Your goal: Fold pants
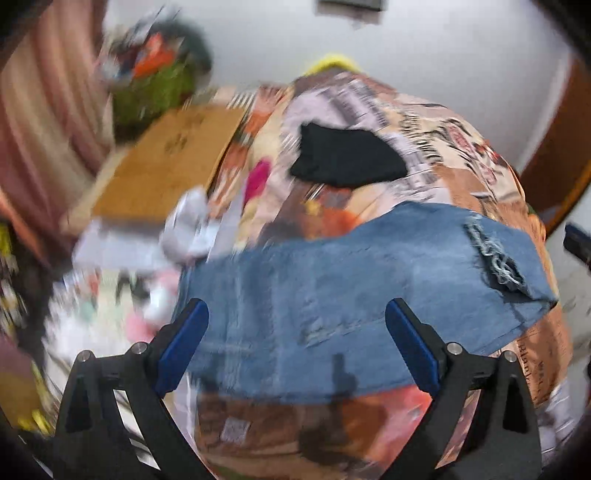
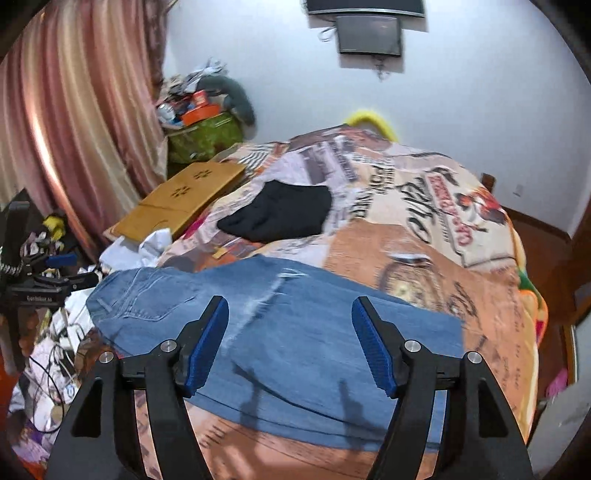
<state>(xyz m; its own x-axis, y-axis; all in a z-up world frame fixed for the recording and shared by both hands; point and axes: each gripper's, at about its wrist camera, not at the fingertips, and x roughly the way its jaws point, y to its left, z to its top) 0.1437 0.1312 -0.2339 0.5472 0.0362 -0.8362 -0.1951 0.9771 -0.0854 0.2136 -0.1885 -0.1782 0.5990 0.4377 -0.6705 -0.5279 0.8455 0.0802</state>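
**Both grippers stand open above the folded jeans**

The left gripper (image 1: pixel 297 334) points steeply down at the bed, and its two blue pads (image 1: pixel 183 345) stand wide apart with nothing between them. Its picture is smeared, most of all on the left side. The right gripper (image 2: pixel 290 341) points down less steeply; its jaws are also apart and empty, and no pad touches cloth. The shadows of its fingers fall on the near edge of the denim.

The jeans (image 2: pixel 295 332) lie folded across the near part of the bed, as a blue band from left to right under both grippers. In the right wrist view the waist end with a back pocket (image 2: pixel 147 299) is at the left, and a pale worn streak runs over the middle. The left wrist view shows the other end, with a frayed tear (image 1: pixel 495 254) near the right edge.

The jeans rest on a printed bedspread (image 2: pixel 406 229) in orange, cream and brown. It carries big dark script letters and a red banner with words, but I cannot read them with certainty.

Farther away a folded black garment (image 2: pixel 280 216) lies on the bedspread, well apart from the jeans. At the far left is a flat brown cardboard box (image 2: pixel 184 199), and behind it a green bag (image 2: pixel 203 138) heaped with things. Only the right wrist view shows clearly the pink curtain (image 2: pixel 74 110), the dark screen (image 2: pixel 369 35) on the wall and the black stand with cables at the left.
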